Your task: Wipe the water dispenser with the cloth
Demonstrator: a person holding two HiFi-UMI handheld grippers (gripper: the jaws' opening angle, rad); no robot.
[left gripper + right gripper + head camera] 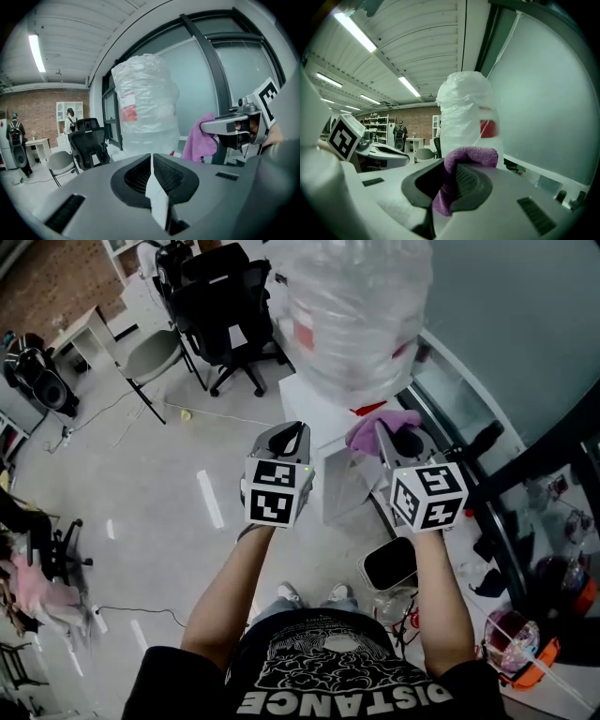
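Observation:
The water dispenser [323, 413] is a white cabinet just ahead of me. A large bottle wrapped in clear plastic [356, 306] sits on top of it. My right gripper [386, 435] is shut on a purple cloth [380, 426], held beside the dispenser's top right corner under the bottle. In the right gripper view the cloth [471, 155] bulges out between the shut jaws, with the bottle [466, 112] close ahead. My left gripper [289, 435] hovers left of the dispenser, jaws shut on nothing. The left gripper view shows the bottle [145, 103] and the cloth [201, 138] in the other gripper.
Black office chairs [220, 306] and a grey chair [150, 357] stand behind the dispenser on the left. A dark-framed window wall [506, 343] runs along the right. A black bin [389, 563] sits on the floor near my feet, with clutter at the lower right.

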